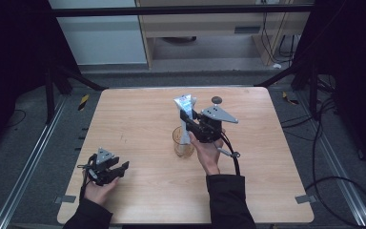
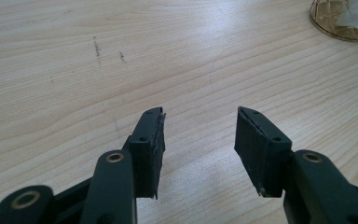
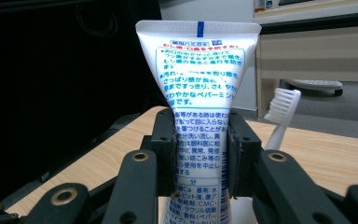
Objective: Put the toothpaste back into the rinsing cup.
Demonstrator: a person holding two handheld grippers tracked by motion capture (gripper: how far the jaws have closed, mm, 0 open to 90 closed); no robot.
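While I am holding the white squeezable toothpaste tube with blue print upright in the right gripper, its jaws are clamping the tube's middle and its lower end is sitting in the amber ribbed glass cup near the centre of the pale wooden table. A white-bristled toothbrush is standing just beside the tube. My left gripper is resting near the table's front left, jaws apart and empty. I am judging the risk as tipping: any sideways drag could topple the cup, or the slick tube could slip through the pads.
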